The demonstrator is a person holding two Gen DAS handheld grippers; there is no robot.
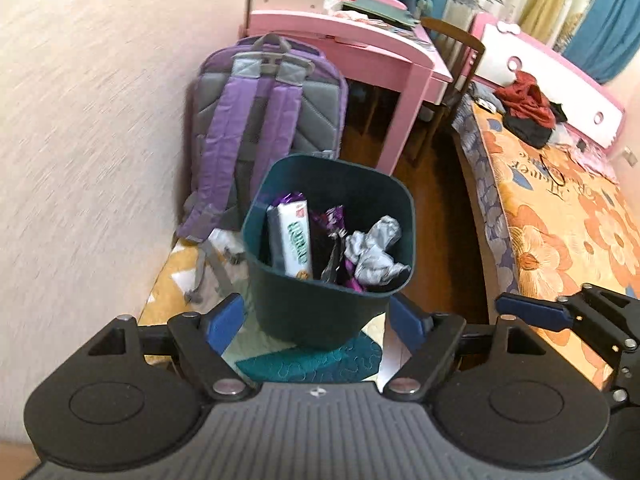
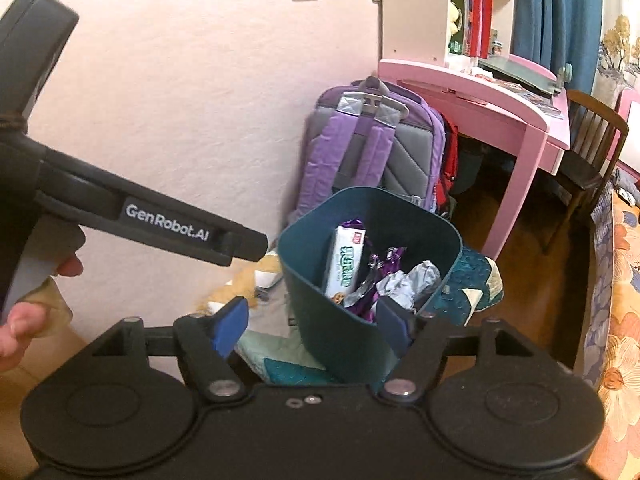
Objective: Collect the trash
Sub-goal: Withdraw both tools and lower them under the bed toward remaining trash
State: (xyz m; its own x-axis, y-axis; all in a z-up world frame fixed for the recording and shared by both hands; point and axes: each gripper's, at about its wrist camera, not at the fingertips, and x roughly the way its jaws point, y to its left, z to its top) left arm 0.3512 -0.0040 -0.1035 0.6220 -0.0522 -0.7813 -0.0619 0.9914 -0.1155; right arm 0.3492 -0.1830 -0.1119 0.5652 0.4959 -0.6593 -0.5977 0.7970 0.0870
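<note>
A dark teal trash bin (image 1: 320, 304) stands upright on a patchwork mat, just beyond my left gripper (image 1: 316, 320). Inside it lie a white and green biscuit pack (image 1: 294, 240), purple wrappers (image 1: 334, 218) and crumpled silver foil (image 1: 376, 252). The left jaws stand open with nothing held. In the right wrist view the bin (image 2: 340, 332) is close below my right gripper (image 2: 312, 330), which is open and grips nothing. The biscuit pack (image 2: 346, 264) and foil (image 2: 412, 284) show there too. One blue finger (image 1: 532, 312) of the right gripper shows at the right edge of the left wrist view.
A purple backpack (image 1: 260, 120) leans on the wall behind the bin. A pink desk (image 1: 360, 52) and wooden chair (image 1: 452, 60) stand beyond it. A bed with an orange flowered cover (image 1: 560, 220) runs along the right. A person's hand (image 2: 24, 320) holds the left gripper's black body (image 2: 160, 224).
</note>
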